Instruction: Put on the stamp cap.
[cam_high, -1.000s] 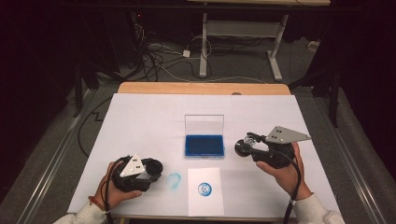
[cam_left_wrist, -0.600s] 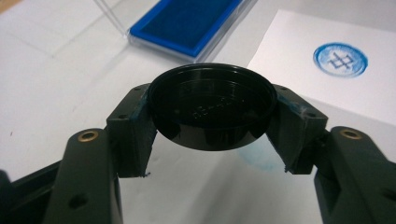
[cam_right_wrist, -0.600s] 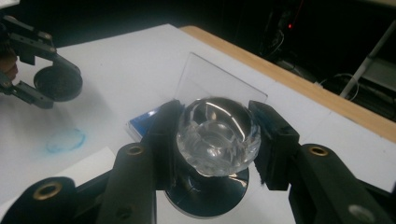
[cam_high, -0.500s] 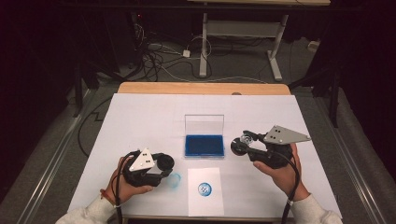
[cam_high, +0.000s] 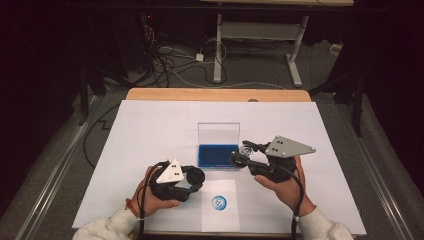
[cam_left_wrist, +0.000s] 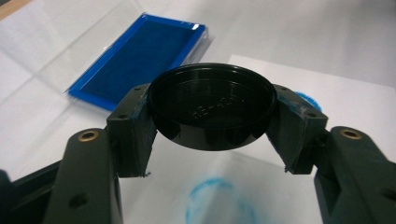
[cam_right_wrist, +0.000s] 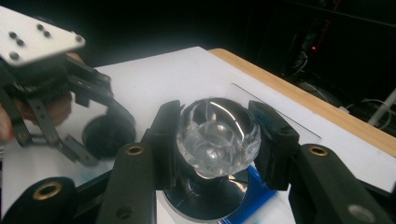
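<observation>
Here my left fingers clamp a black lid above the table, while my right fingers clamp a clear stamp.

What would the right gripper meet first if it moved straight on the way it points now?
Probably the left gripper with its black cap, which lies ahead of the right gripper. Depth is unclear, so it might pass beside it.
</observation>
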